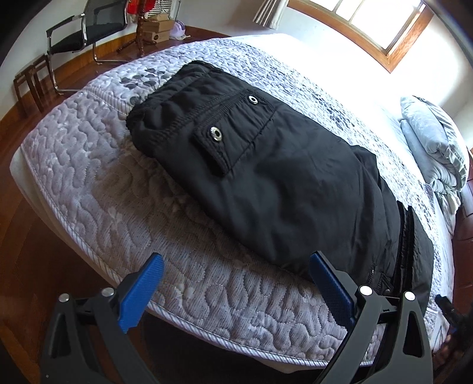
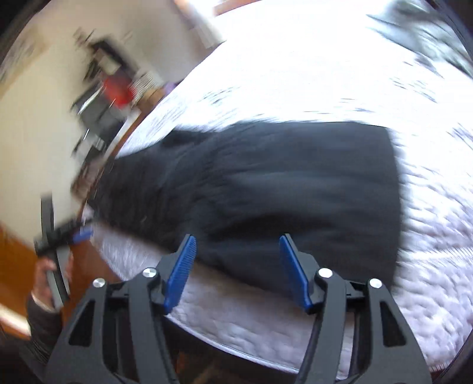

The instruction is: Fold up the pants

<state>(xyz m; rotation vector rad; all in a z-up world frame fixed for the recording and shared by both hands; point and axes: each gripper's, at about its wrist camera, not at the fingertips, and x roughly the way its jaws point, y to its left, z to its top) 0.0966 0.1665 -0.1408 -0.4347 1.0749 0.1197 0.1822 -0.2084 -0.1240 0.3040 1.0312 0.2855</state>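
- Pants [image 1: 266,165] lie folded on a bed [image 1: 97,183], near its front edge, waistband end towards the far left
- A pocket flap [image 1: 212,144] sits on top of the pants, left of centre
- Left gripper [image 1: 236,283] hangs over the bed's near edge, jaws apart, its right finger just beside the pants' near edge
- Pillows [image 1: 434,141] are piled on the bed at far right
- A chair [image 1: 85,32] stands on the floor behind the bed, far left, with boxes [image 1: 156,29] to its right
- A window [image 1: 363,23] is behind the bed, upper right
- In the right wrist view, the right gripper [image 2: 236,271] is over the pants' near edge, jaws apart; a hand [image 2: 50,277] holds the other gripper at far left, beside the bed
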